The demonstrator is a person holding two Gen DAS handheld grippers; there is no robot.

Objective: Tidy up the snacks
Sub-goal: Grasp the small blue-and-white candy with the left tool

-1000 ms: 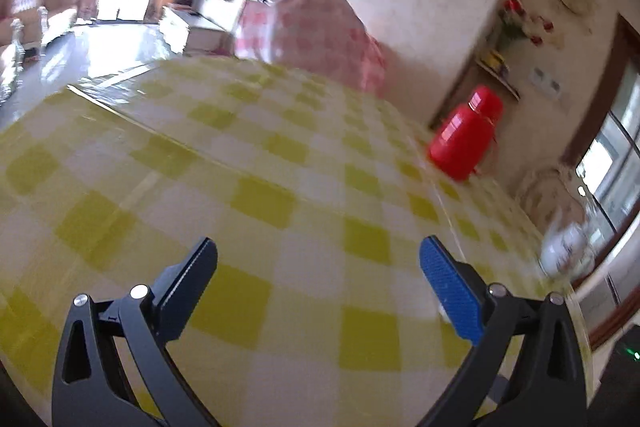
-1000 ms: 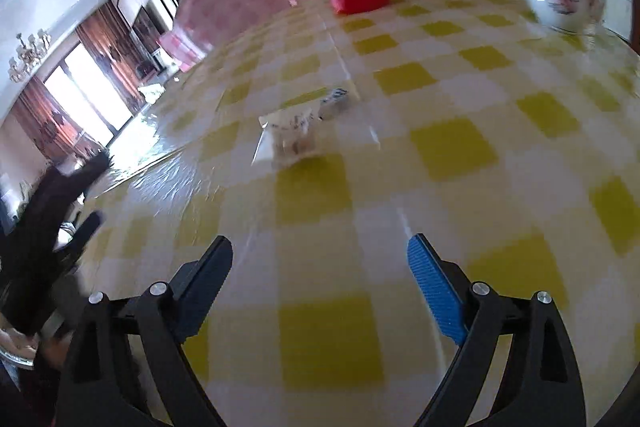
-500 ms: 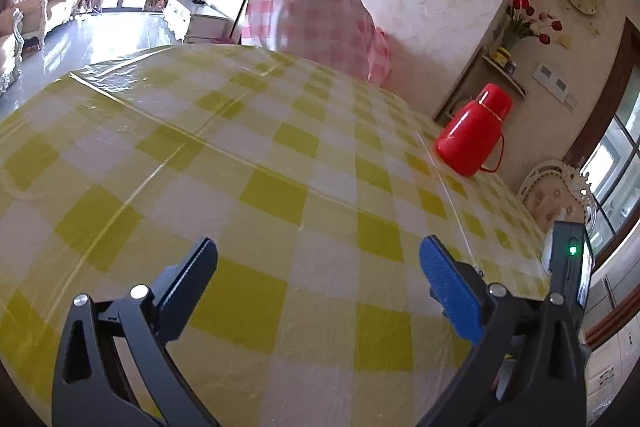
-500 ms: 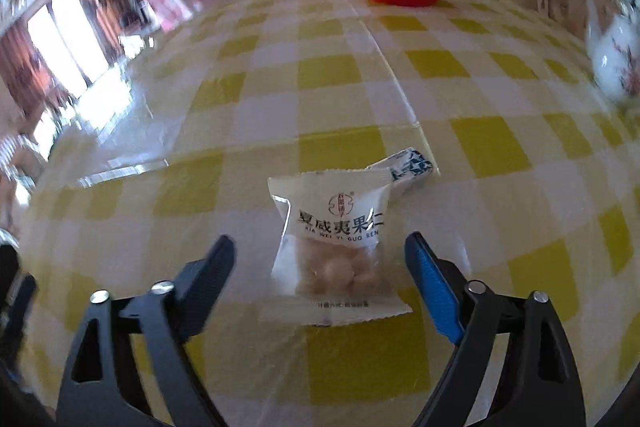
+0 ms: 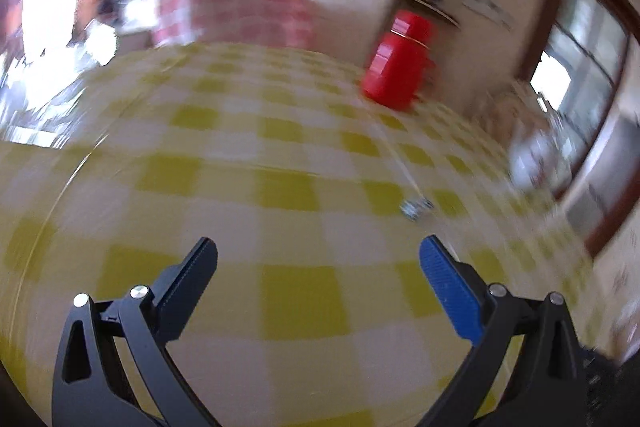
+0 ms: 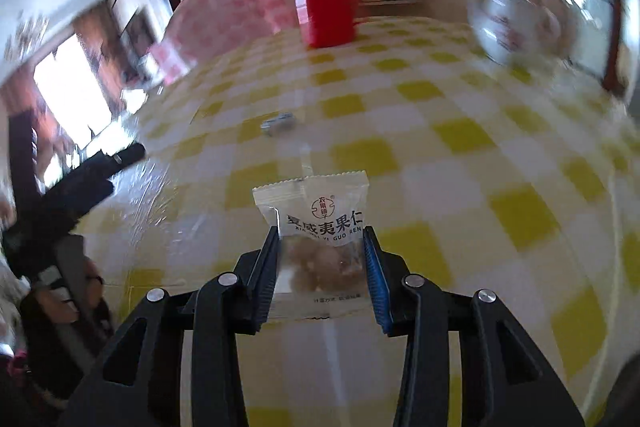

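A clear snack packet (image 6: 316, 195) with red and black print and pale nuts inside sits between the fingers of my right gripper (image 6: 320, 233). The jaws are closing, and both pads press its sides just above the yellow checked tablecloth (image 6: 460, 139). A small blue-and-white wrapped candy (image 6: 278, 123) lies further out on the cloth. The left wrist view shows that candy (image 5: 416, 207) ahead and to the right of my left gripper (image 5: 319, 243), which is open with nothing between its fingers. A black finger (image 6: 124, 155) of the left gripper shows at the left edge of the right wrist view.
A red thermos jug (image 6: 324, 11) stands at the table's far side, also blurred in the left wrist view (image 5: 400, 67). A white flowered teapot (image 6: 512, 23) sits at the far right. A pink checked cover (image 5: 240, 7) lies beyond the table edge.
My right gripper has closed on the snack packet and drawn it back from the small candy. The left gripper has swung right, bringing the thermos and candy into view.
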